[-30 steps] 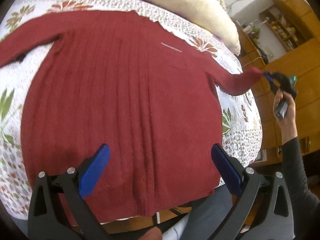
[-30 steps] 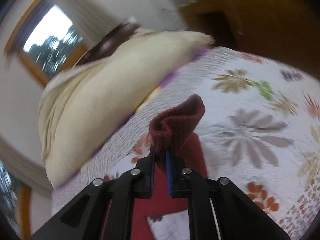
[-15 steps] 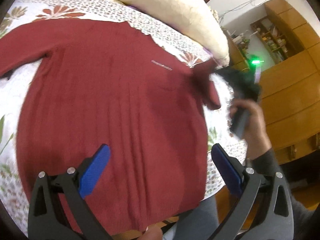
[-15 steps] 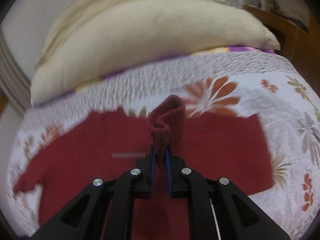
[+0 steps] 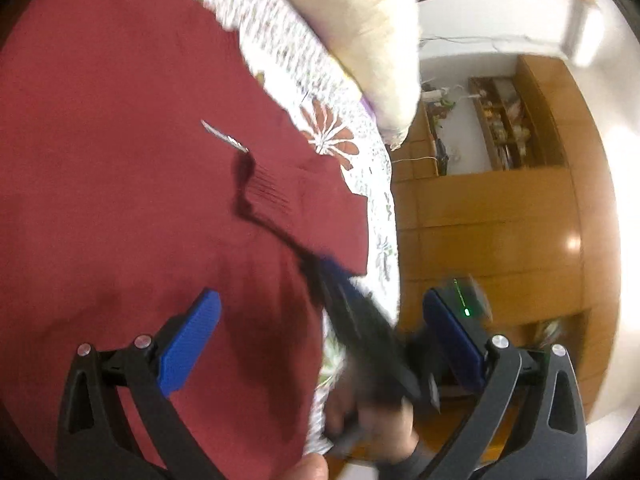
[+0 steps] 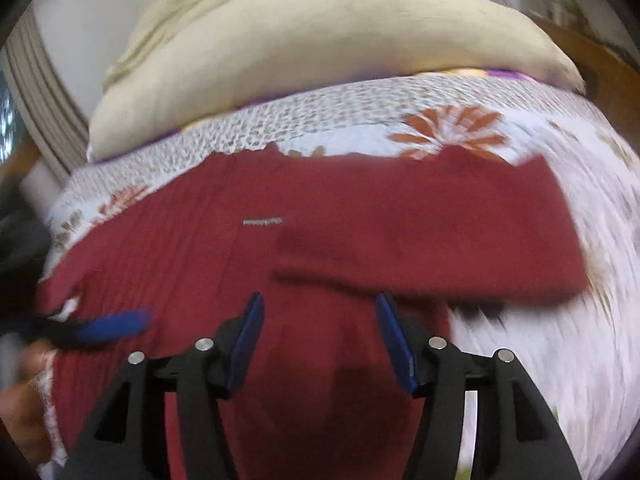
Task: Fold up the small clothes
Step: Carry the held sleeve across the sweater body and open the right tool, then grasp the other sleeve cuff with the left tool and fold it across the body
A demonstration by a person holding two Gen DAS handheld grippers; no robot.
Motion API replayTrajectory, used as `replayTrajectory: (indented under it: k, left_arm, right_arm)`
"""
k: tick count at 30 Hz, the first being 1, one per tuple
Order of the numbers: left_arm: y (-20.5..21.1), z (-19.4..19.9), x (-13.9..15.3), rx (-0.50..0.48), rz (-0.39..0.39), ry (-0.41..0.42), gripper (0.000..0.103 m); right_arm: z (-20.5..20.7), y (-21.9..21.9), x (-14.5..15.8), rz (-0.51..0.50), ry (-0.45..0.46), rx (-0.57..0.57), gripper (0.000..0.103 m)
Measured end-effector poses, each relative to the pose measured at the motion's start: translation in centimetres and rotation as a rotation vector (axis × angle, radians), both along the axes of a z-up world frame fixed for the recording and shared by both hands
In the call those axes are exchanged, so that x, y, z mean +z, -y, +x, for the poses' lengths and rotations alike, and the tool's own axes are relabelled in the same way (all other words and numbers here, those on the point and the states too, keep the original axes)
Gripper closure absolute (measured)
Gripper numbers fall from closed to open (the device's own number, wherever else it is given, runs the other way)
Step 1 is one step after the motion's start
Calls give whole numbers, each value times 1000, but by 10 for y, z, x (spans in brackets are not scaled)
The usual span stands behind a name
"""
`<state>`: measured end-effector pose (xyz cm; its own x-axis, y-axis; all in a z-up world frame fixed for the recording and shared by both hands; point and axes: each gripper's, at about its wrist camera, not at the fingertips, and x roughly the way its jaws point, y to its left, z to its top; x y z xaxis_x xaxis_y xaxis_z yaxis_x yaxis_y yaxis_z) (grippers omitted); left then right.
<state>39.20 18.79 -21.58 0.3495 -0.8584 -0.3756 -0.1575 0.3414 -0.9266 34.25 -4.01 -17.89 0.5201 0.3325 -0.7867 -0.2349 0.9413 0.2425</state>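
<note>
Your right gripper has its blue pads spread wide and holds nothing, hovering over the red sweater, which lies flat on the flowered bedspread. One sleeve is folded across the chest. Your left gripper is also spread and empty above the sweater's lower body. A cream pillow lies beyond the collar.

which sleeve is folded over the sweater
The sleeve on the right-gripper side lies across the sweater body, cuff near the label. The other sleeve isn't clearly visible, so I can't tell its state.
</note>
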Motion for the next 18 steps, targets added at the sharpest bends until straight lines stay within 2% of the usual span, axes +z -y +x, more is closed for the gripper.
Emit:
replayTrajectory:
  k: [2, 3, 8, 11, 13, 14, 15, 16, 18]
  left_arm:
    - [20, 19, -22, 15, -61, -62, 3]
    - [27, 27, -30, 24, -61, -79, 3]
    - [54, 60, -53, 65, 3, -130, 3]
    - [60, 72, -51, 100, 33, -138, 7]
    - [59, 75, -46, 99, 75, -138, 39]
    - [59, 77, -45, 82, 116, -149, 70]
    - [61, 79, -45, 74, 139, -154, 89]
    - [61, 82, -41, 70, 166, -151, 93]
    - [59, 85, -29, 58, 183, -127, 93]
  right_arm:
    - [-26, 24, 2, 62, -18, -37, 43]
    - [-34, 34, 2, 90, -29, -53, 41]
    - [-79, 67, 6, 219, -38, -115, 35]
    - [-98, 74, 13, 278, -19, -129, 33]
    - [-106, 75, 18, 320, -15, -131, 31]
    - [-110, 75, 20, 332, -14, -131, 31]
    - [-113, 74, 21, 343, -13, -128, 30]
    - [-115, 72, 24, 356, -10, -121, 30]
    - [-120, 70, 26, 355, 4, -115, 30]
